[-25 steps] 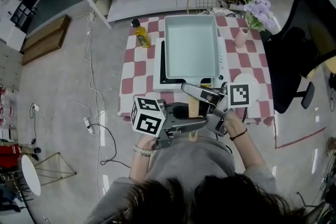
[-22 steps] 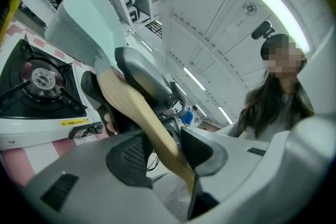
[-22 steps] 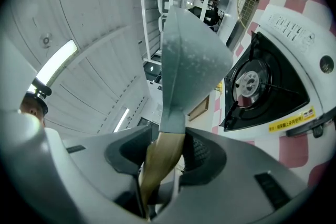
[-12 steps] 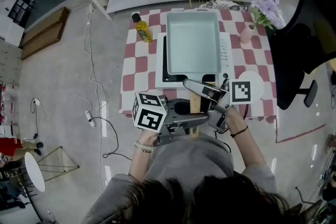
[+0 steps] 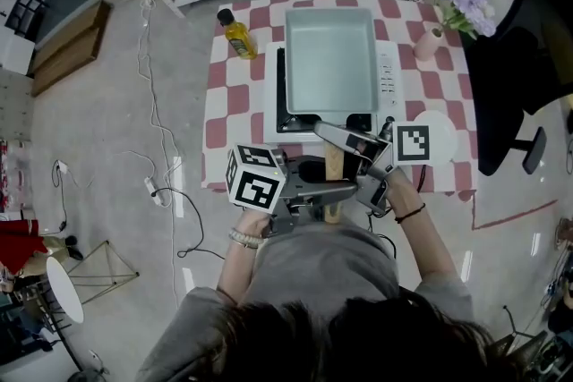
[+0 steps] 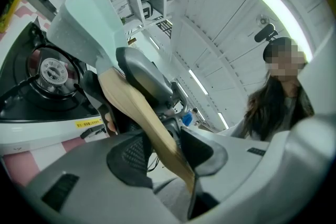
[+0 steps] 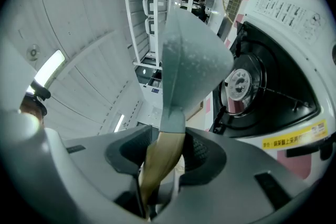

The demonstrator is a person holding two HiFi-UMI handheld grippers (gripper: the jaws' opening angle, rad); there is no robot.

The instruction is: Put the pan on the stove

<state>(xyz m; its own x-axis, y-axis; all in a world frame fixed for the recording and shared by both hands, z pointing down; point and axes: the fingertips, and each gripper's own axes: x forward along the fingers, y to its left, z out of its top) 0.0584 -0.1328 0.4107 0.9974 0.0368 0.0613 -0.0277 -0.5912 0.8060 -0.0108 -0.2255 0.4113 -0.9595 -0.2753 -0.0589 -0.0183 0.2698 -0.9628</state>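
While the pan hangs over the stove just ahead of both grippers, the head view shows a bottle beyond the left gripper and a vase beyond the right gripper, both on the desk. In the left gripper view, level jaws pinch the wooden handle. In the right gripper view, the jaws clamp it nearer the pan.

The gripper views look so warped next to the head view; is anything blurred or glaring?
Left gripper view: strong wide-angle bending, dark corners, a glaring ceiling light strip, a mosaic patch added afterwards over a face. Right gripper view: shelves curve, the close wooden handle looks soft. Head view: milder bending, pan evenly lit and sharp.
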